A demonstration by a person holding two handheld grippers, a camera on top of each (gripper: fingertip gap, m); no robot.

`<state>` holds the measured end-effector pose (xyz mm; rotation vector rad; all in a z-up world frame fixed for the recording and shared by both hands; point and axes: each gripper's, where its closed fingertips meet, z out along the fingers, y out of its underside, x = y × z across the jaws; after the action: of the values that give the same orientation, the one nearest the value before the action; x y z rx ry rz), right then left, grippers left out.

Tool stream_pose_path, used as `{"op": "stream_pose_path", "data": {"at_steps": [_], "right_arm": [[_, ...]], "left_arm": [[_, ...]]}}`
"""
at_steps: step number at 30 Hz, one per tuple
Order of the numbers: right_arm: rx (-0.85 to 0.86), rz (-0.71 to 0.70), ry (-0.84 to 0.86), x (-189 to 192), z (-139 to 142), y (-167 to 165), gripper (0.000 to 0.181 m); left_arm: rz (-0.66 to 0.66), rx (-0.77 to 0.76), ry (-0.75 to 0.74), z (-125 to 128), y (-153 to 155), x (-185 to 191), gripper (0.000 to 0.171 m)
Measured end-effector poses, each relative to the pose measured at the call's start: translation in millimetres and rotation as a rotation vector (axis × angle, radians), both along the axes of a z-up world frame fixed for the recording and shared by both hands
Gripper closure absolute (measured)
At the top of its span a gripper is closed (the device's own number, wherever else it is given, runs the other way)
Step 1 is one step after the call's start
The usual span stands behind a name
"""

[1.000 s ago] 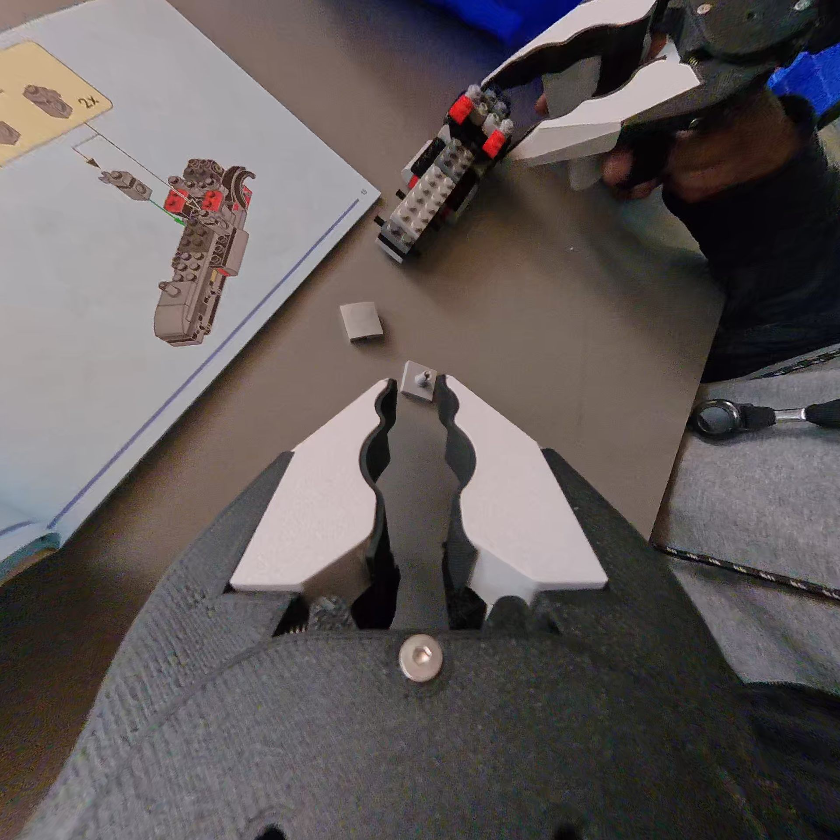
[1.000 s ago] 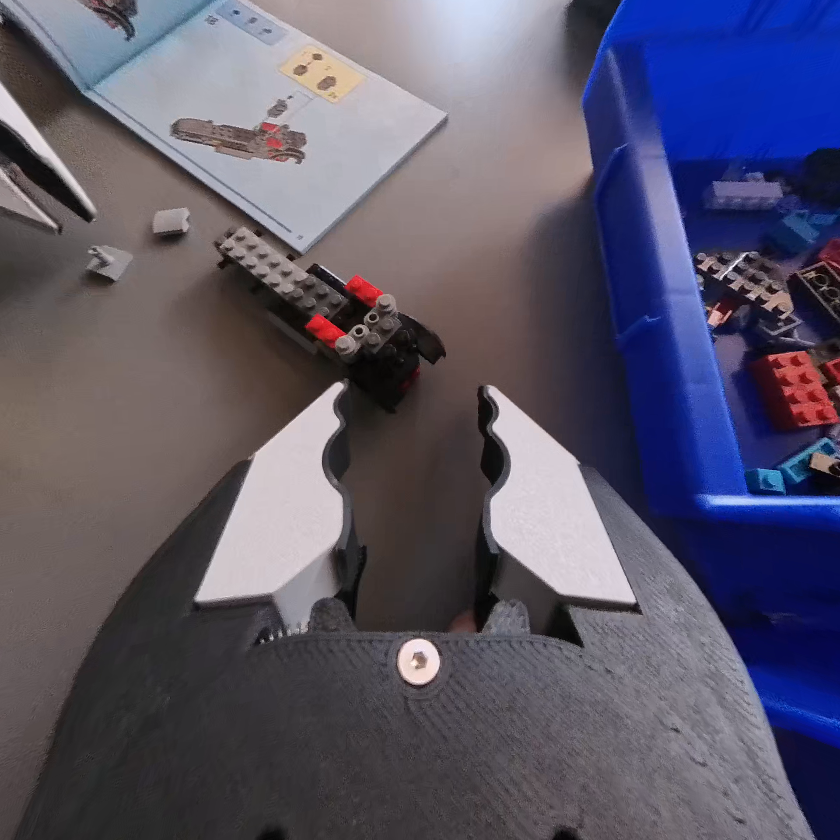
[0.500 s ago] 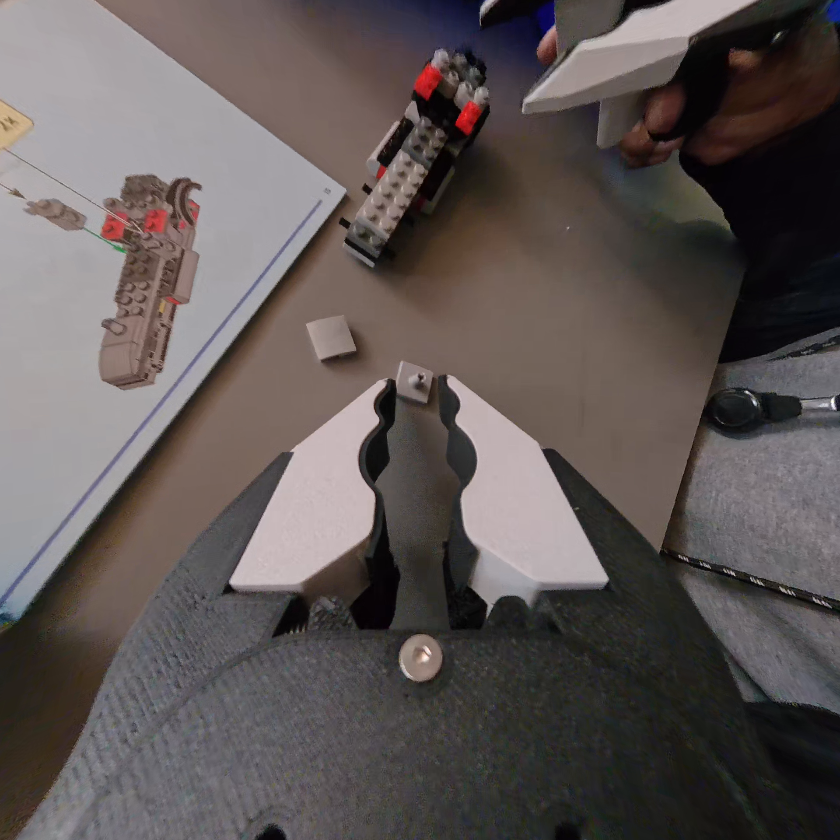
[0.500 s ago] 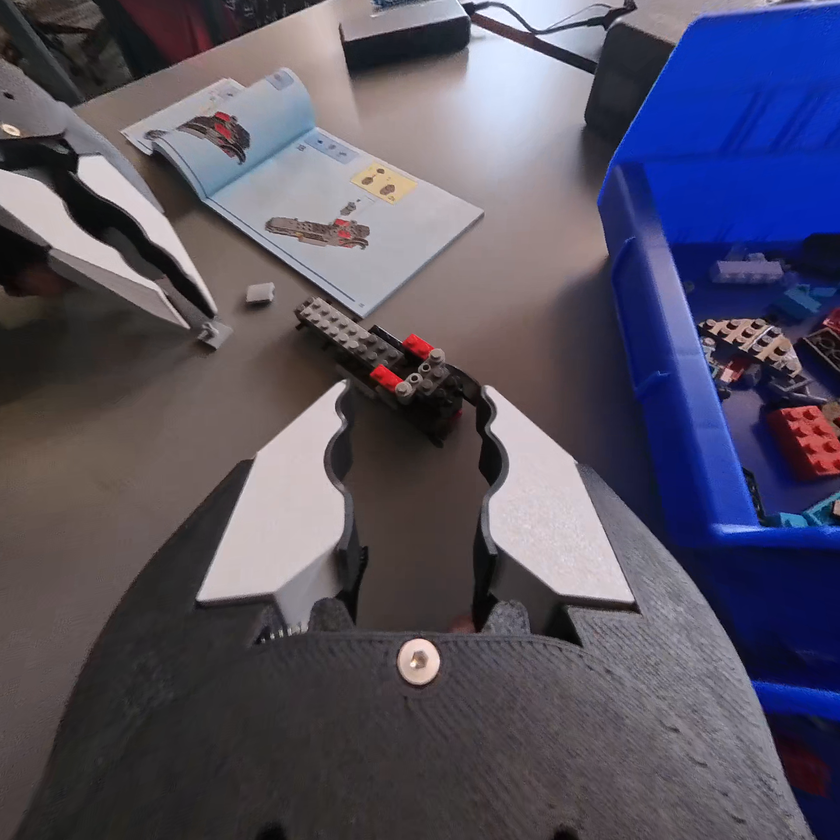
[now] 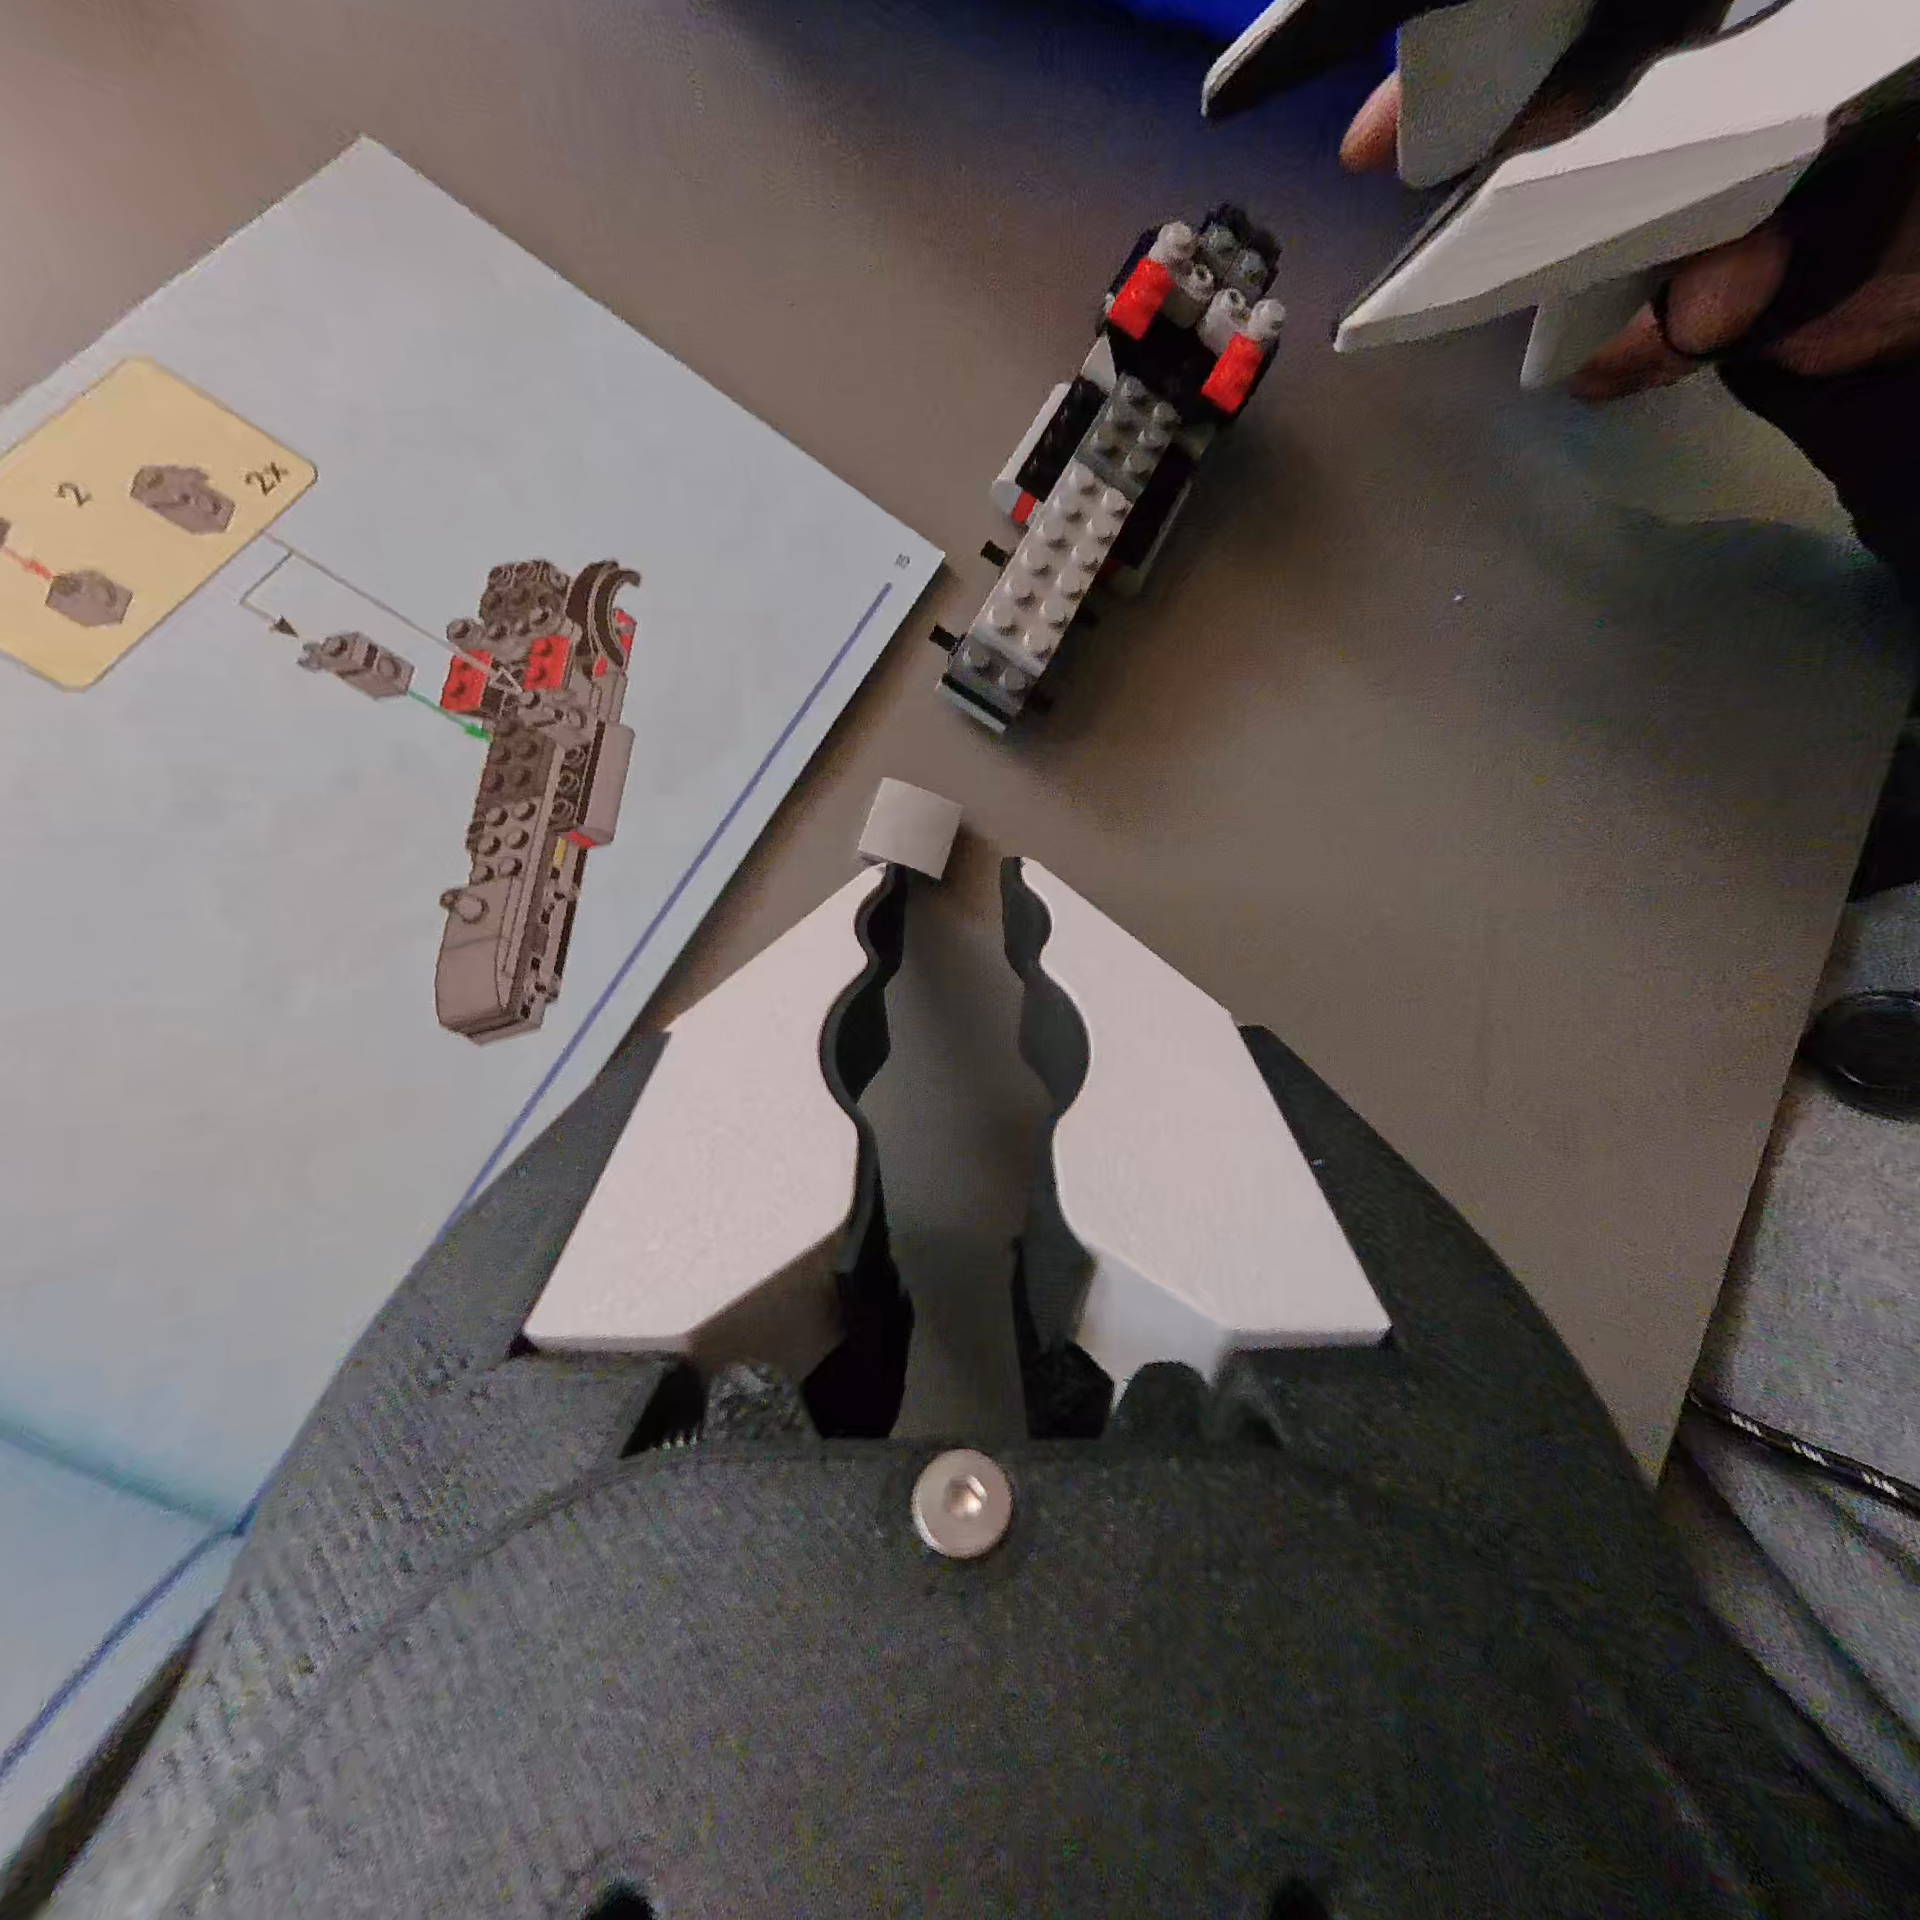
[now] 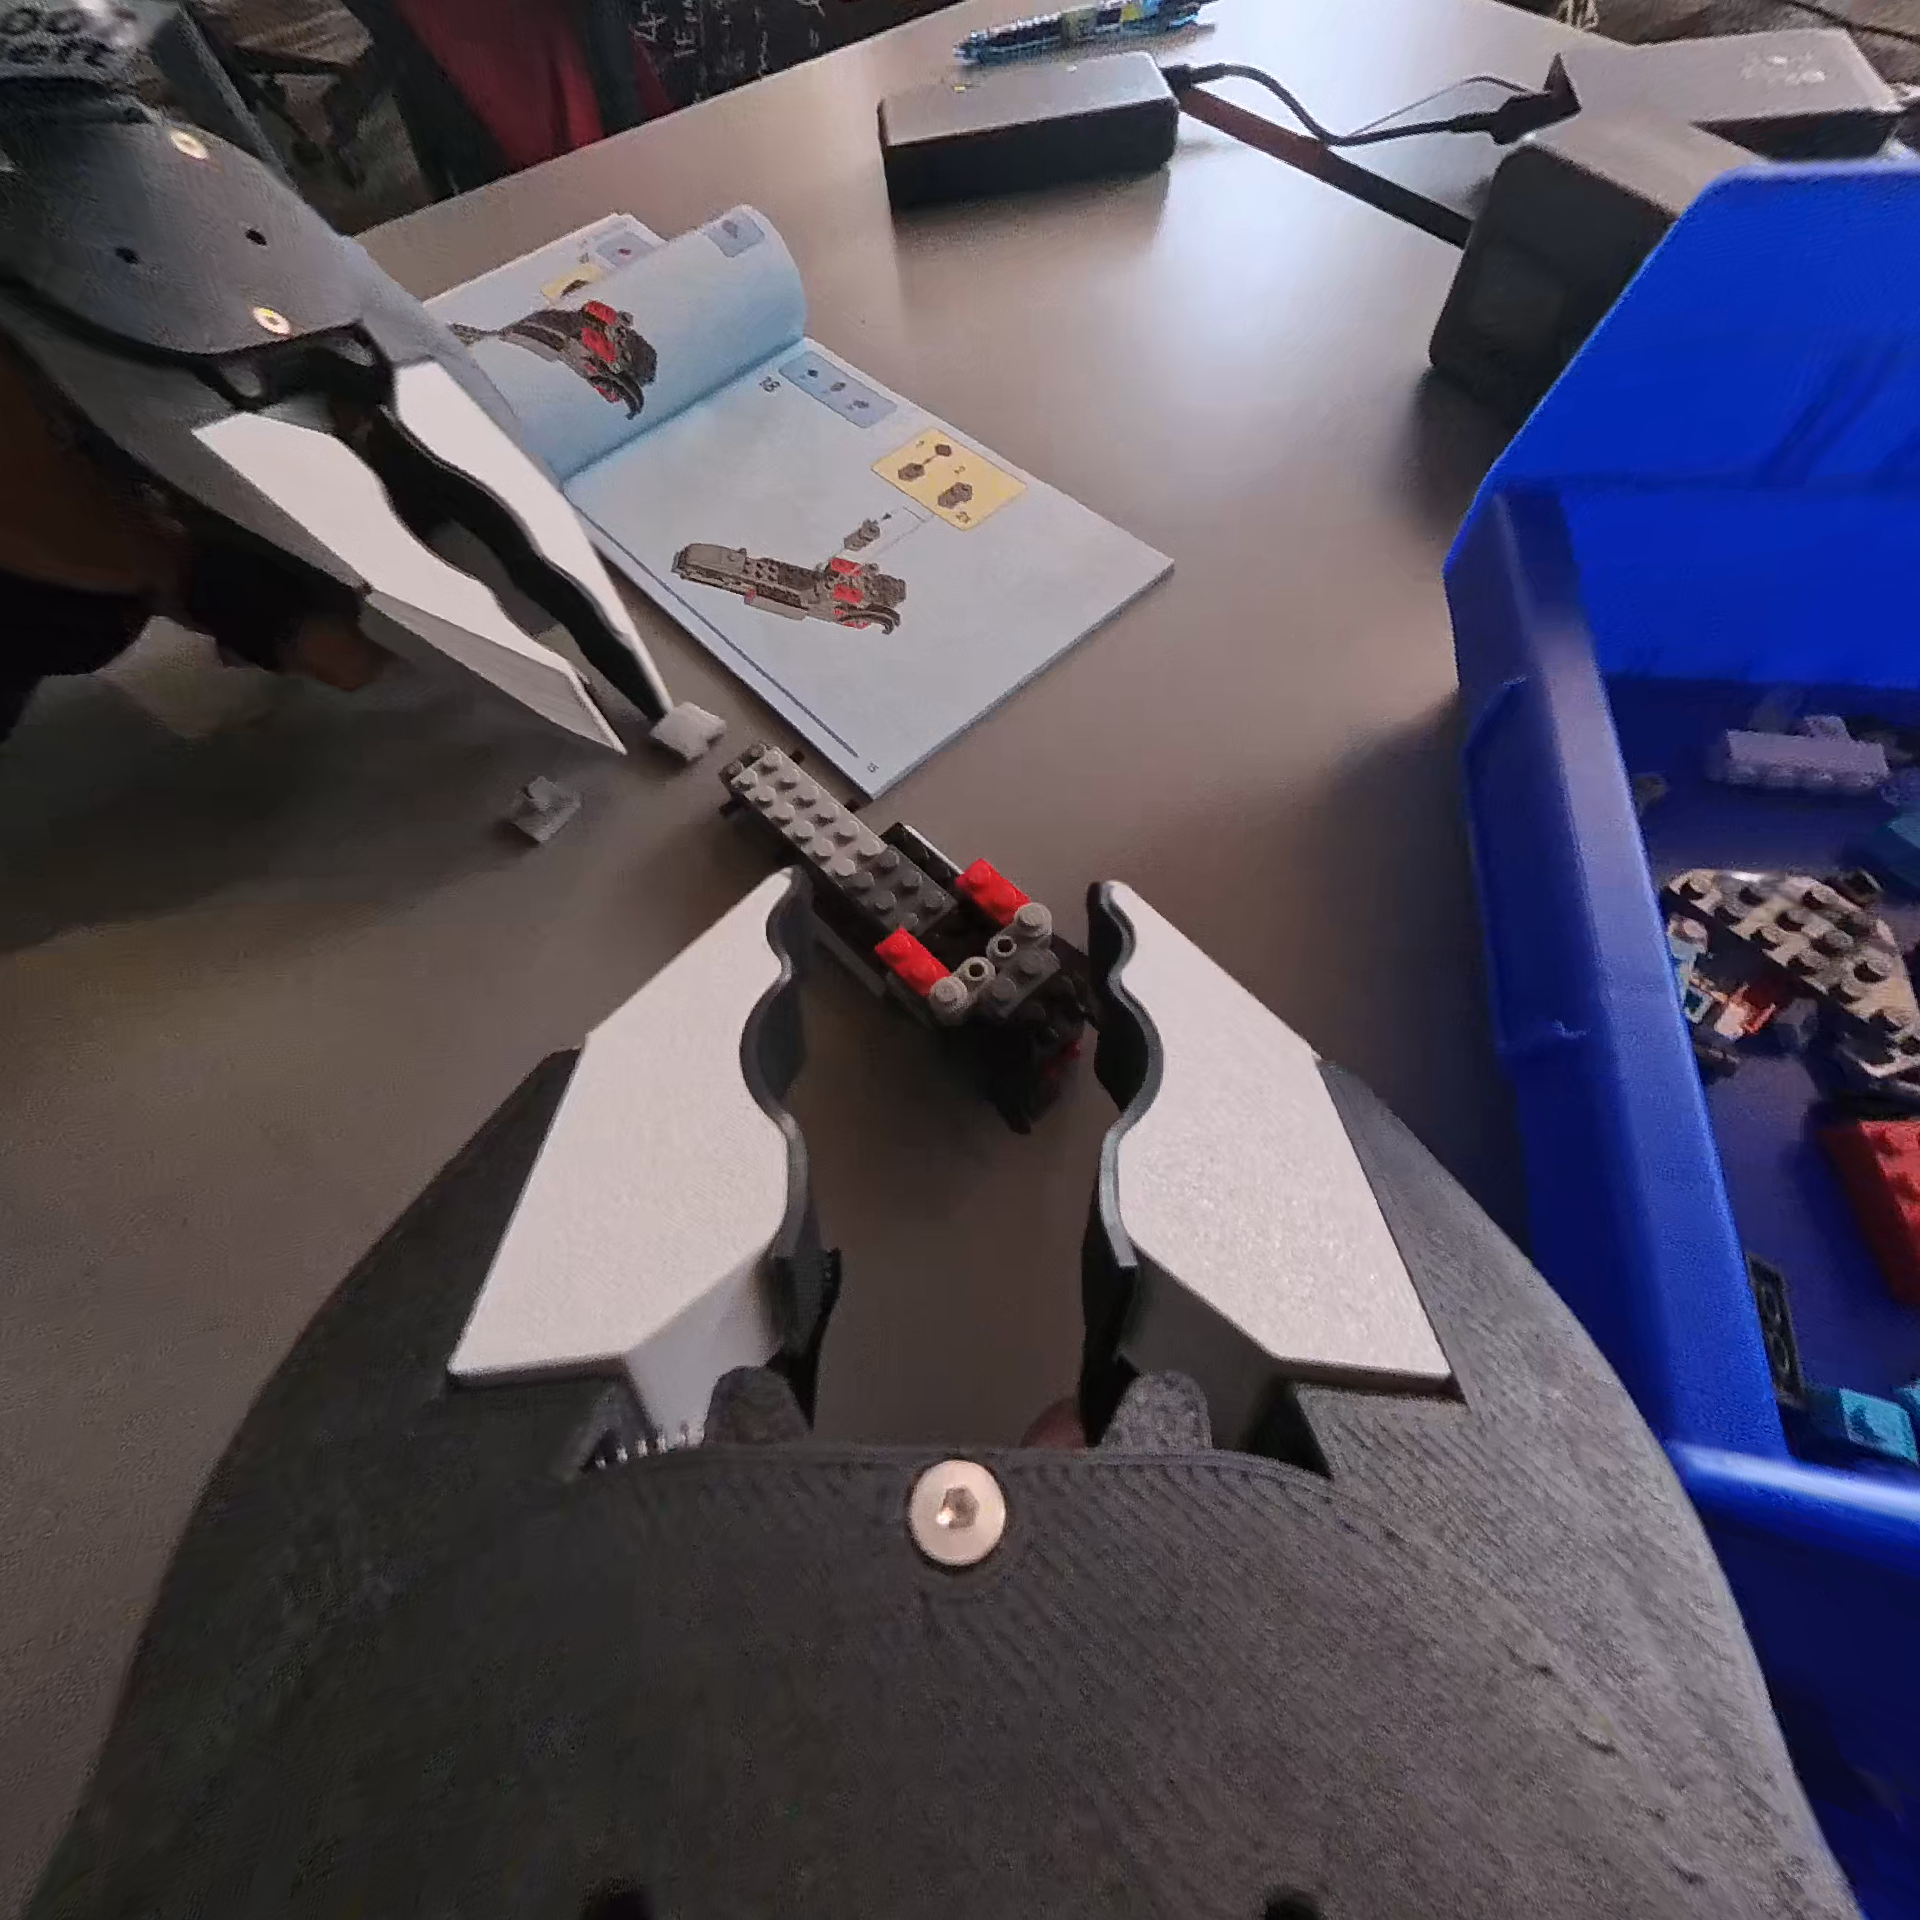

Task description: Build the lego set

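Since a second ago, the left gripper (image 5: 948,873) has shifted from the small grey plate with a stud (image 6: 542,808) toward the booklet; its tips now sit at the small grey curved slope piece (image 5: 910,831). Its jaws stand a narrow gap apart and grip nothing. The slope piece lies on the dark table (image 5: 1403,831), touching the tip of the left-hand finger, just beside the page edge of the open instruction booklet (image 5: 312,831).

In the right wrist view, the studded plate lies apart on the table, near the left gripper's tips and a little to the left of the model.

The right gripper (image 6: 940,909) has moved closer to the partly built lego model (image 6: 914,935), so that the model's black and red end now lies between its wide-open fingers. Whether either finger touches the model cannot be told. The model is long and narrow, with a grey studded top, and rests on the table with its far end near the booklet's corner.

To the right stands a blue bin (image 6: 1558,935) holding loose bricks in grey, red and teal. At the far side of the table are a flat black box (image 6: 1029,125) with a cable and another dark box (image 6: 1558,239).
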<state>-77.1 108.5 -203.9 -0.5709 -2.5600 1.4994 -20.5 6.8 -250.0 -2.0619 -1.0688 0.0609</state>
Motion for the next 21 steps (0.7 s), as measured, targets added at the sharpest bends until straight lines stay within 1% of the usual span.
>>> {"op": "stream_pose_path", "data": {"at_steps": [10,14,17,21], "right_arm": [[-0.002,0.052,0.014,0,0,-10,0.126],[0.032,0.144,0.069,2,-3,-17,0.126],[0.038,0.215,0.088,8,0,-23,0.125],[0.051,0.236,0.115,8,0,-30,0.125]], "left_arm": [[-0.016,-0.032,0.048,-1,7,-13,0.152],[-0.020,-0.073,0.071,-1,9,-17,0.152],[-0.013,-0.091,0.084,-1,10,-18,0.150],[0.003,-0.112,0.111,-1,12,-18,0.147]]}}
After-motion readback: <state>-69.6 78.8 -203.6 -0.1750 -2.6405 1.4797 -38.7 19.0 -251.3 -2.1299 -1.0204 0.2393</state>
